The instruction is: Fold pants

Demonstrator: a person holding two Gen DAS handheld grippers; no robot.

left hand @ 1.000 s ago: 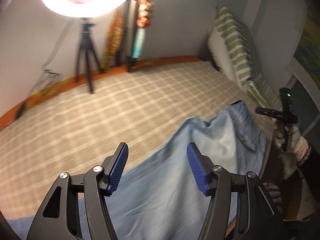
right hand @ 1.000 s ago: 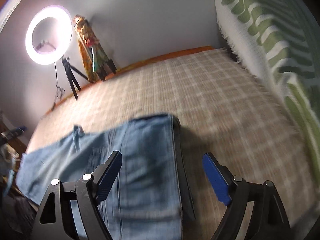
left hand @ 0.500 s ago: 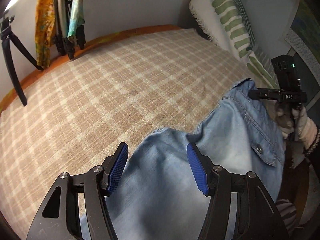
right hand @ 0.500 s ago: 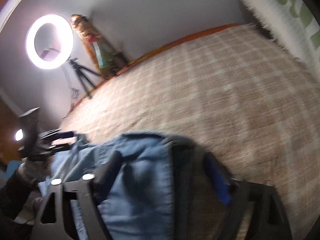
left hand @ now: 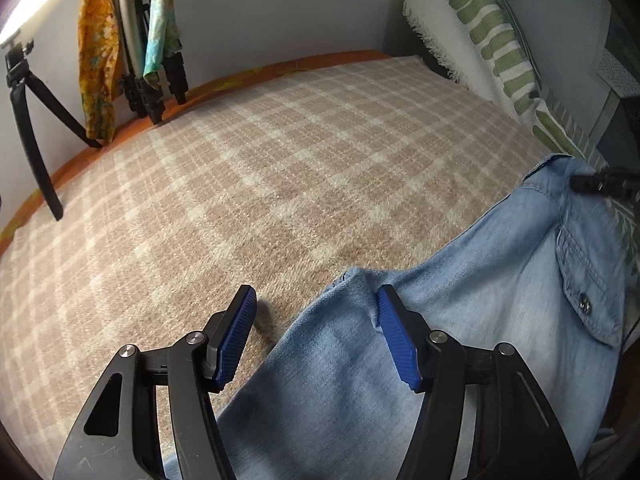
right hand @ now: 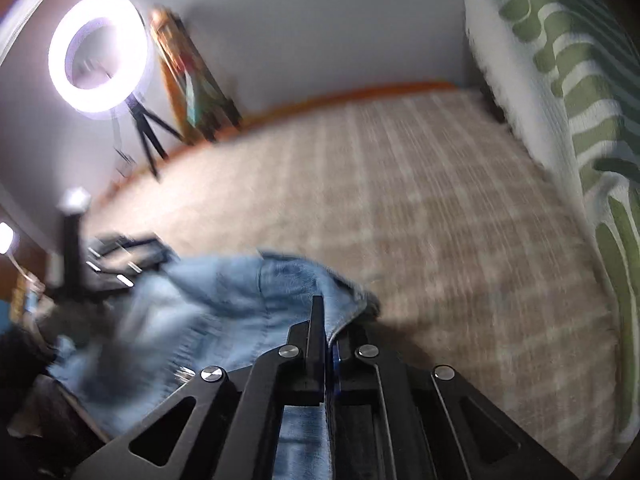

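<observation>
Light blue denim pants [left hand: 480, 300] lie along the near edge of the plaid bed cover [left hand: 240, 200], with a buttoned back pocket at the right. My left gripper [left hand: 316, 300] stands open just above a raised fold at the pants' edge; the fabric lies between its blue pads [left hand: 394, 336], unpinched. In the right wrist view, my right gripper [right hand: 326, 320] is shut on the waistband edge of the pants [right hand: 240, 292], which bunches up ahead of it. The left gripper [right hand: 120, 256] shows there as a blur at the left.
A green-striped white pillow [left hand: 480, 20] leans on the wall at the right. A ring light [right hand: 100, 56] on a black tripod [left hand: 32, 140] and folded colourful stands [left hand: 160, 48] are at the bed's far side. An orange sheet edge [left hand: 320, 62] borders the cover.
My right gripper's jaws went from wide apart to closed on the pants' waistband. My left gripper came down and forward over the pants' edge, staying open.
</observation>
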